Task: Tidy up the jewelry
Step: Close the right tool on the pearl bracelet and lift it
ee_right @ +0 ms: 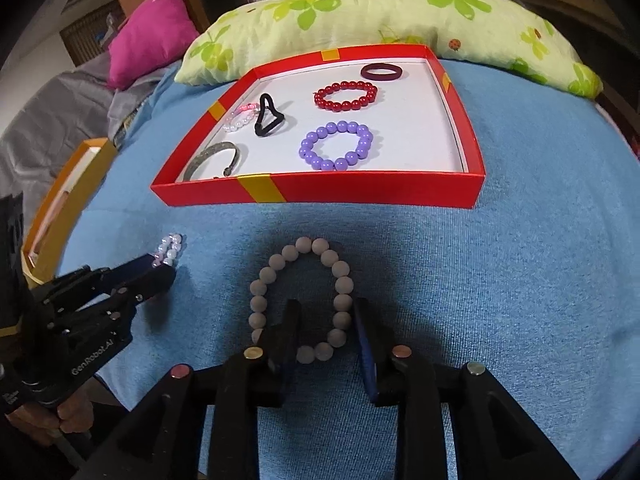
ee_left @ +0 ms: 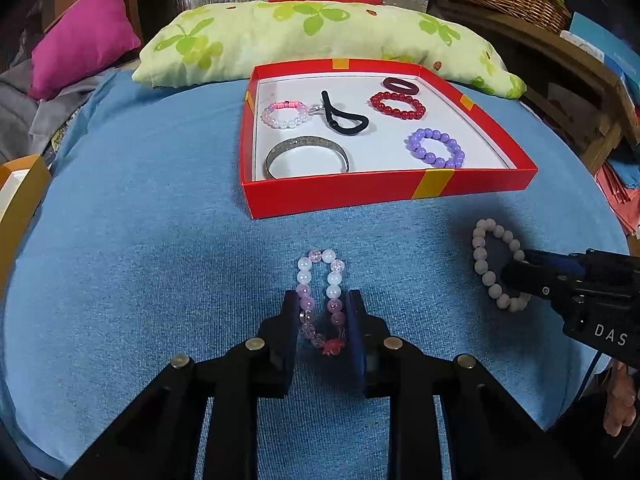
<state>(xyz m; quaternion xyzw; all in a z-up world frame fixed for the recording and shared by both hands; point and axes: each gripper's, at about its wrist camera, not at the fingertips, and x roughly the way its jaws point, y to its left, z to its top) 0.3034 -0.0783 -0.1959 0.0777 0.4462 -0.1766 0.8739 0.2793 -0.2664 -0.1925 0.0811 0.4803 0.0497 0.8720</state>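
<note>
Two bracelets left on the blue cloth (ee_left: 160, 240), both near the front wall of the red box (ee_left: 380, 196); five beaded or band pieces and a black hair tie (ee_left: 340, 114) already inside.

Left gripper (ee_left: 322, 312): jaws drawn in on the pink-and-white bracelet (ee_left: 322, 292), squeezing it into a narrow loop. Looks gripped at the near end, by the red charm. Long axis runs straight away from the gripper toward the box; free end points at the front wall.

Right gripper (ee_right: 326, 324): jaws partly open, straddling the right-hand run of the grey bead bracelet (ee_right: 302, 300), one finger inside the loop, one outside. Not clamped, as far as can be told. Loop an oval, long axis also toward the box (slightly tilted left).

Step in hand, by judgement: lift and carry to the box.
- Close right on the strand, not between beads, before lifting.
- Lift enough for dangling ends to clear the wall.
- Set down in bare floor, e.g. right of the purple bracelet (ee_right: 336, 146); avoid stacking.
- Keep the two grippers apart on approach.
</note>
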